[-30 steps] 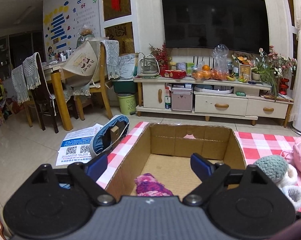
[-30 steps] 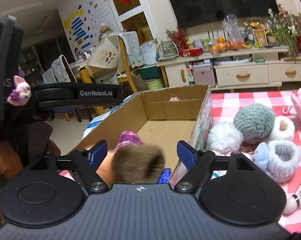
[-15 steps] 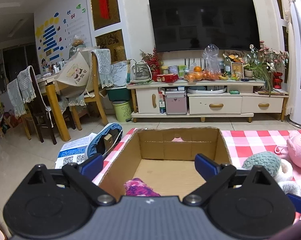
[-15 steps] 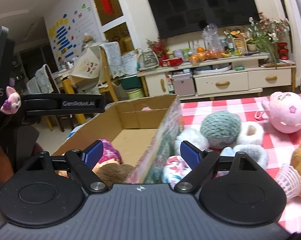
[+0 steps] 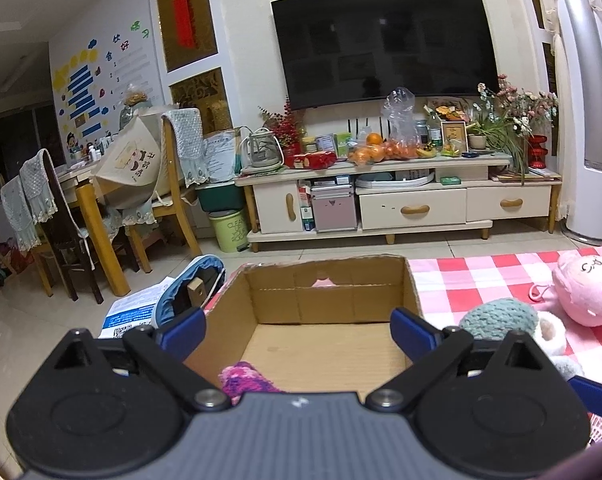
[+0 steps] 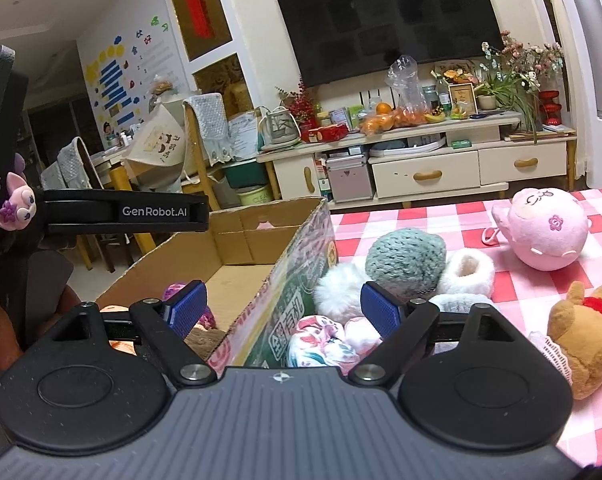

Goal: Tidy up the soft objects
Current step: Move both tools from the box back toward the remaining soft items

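A cardboard box (image 5: 325,344) sits on a red-checked cloth (image 6: 421,220), mostly empty, with a pink-purple knitted item (image 5: 243,378) and a brown furry toy (image 6: 205,338) at its near end. The left gripper (image 5: 297,330) hovers over the box, jaws spread wide, holding nothing. The right gripper (image 6: 285,314) straddles the box's right wall, also released and empty. Right of the box lie the soft things awaiting sorting — a floral bundle (image 6: 321,340), a teal knitted ball (image 6: 405,256), white fluffy slippers (image 6: 467,270), a pink plush (image 6: 545,232), a brown bear (image 6: 585,332). The step appears to be between drops; next, the right gripper likely needs to lower onto the floral bundle and clamp it.
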`<state>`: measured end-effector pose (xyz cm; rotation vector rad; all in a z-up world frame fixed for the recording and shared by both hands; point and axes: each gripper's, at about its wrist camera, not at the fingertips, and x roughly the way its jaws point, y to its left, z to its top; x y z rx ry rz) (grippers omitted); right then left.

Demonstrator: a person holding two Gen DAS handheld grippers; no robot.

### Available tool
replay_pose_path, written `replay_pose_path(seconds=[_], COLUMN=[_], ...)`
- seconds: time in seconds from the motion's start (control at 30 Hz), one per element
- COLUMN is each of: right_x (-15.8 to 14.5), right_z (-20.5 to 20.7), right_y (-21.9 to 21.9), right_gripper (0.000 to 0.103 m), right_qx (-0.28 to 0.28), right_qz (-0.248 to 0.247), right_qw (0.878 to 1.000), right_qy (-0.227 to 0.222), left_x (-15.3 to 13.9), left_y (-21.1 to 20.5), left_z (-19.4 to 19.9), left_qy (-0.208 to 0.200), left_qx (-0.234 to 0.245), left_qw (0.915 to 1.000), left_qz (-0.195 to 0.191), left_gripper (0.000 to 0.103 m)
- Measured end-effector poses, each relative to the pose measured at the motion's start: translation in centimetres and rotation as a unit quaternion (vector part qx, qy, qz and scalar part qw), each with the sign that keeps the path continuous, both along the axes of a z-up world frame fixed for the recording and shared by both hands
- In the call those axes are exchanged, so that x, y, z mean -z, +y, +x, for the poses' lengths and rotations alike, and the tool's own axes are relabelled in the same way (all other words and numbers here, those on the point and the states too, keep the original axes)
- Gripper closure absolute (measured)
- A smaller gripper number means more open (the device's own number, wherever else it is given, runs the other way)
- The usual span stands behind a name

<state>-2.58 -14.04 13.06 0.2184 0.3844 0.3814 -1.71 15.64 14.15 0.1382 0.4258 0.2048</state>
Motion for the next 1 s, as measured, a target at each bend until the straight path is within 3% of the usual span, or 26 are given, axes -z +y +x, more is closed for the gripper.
replay_pose_path(seconds=[1.0], right_x=[0.2], right_z=[-0.3], right_y=[0.7], right_gripper=[0.000], right_qx=[0.051], right_qz=[0.025], right_qw=[0.998], right_qy=[-0.007], left_x=[0.8], left_y=[-5.3], left_z=[0.6], left_qy=[0.007], left_qx=[0.027], left_qw=[0.9989], left_qz=[0.038], left_gripper=[0.004])
